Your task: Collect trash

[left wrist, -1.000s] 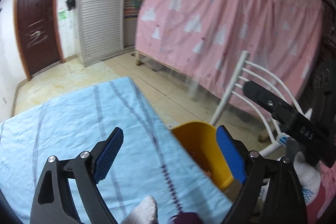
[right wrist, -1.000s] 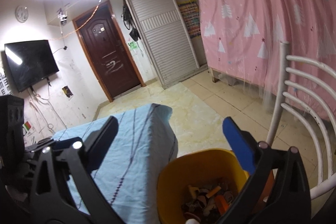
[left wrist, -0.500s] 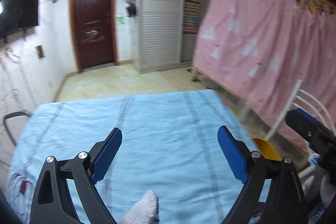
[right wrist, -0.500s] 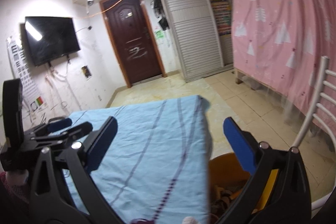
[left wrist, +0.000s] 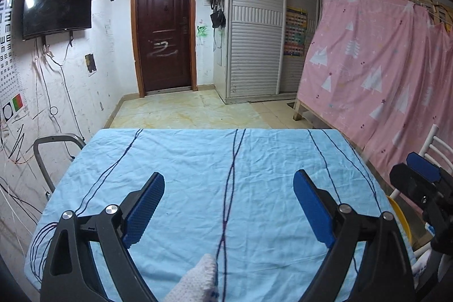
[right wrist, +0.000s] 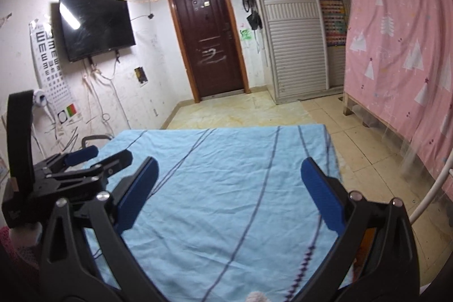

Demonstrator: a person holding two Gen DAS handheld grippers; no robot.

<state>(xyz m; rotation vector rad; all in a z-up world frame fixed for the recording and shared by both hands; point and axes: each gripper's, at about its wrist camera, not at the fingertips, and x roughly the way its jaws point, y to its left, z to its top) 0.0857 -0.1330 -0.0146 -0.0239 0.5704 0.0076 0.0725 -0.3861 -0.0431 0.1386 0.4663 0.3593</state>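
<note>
My left gripper point(left wrist: 228, 188) is open and empty, held above a table covered with a light blue cloth point(left wrist: 198, 160). My right gripper point(right wrist: 228, 174) is open and empty too, above the same cloth point(right wrist: 226, 188). The right gripper also shows at the right edge of the left wrist view point(left wrist: 421, 180); the left gripper shows at the left of the right wrist view point(right wrist: 93, 160). The rim of a yellow trash bin point(left wrist: 400, 220) peeks out beside the table's right edge. I see no trash on the cloth.
A white metal chair point(left wrist: 433, 146) stands right of the table, before a pink curtain point(left wrist: 382, 75). A grey chair back point(left wrist: 51, 143) is at the table's left. Tiled floor point(left wrist: 184, 109) leads to a brown door point(left wrist: 164, 33); a TV point(left wrist: 56, 7) hangs left.
Both grippers swung left, away from the yellow bin and over the table. The bin with its scraps has left the right wrist view and is only a rim in the left one.
</note>
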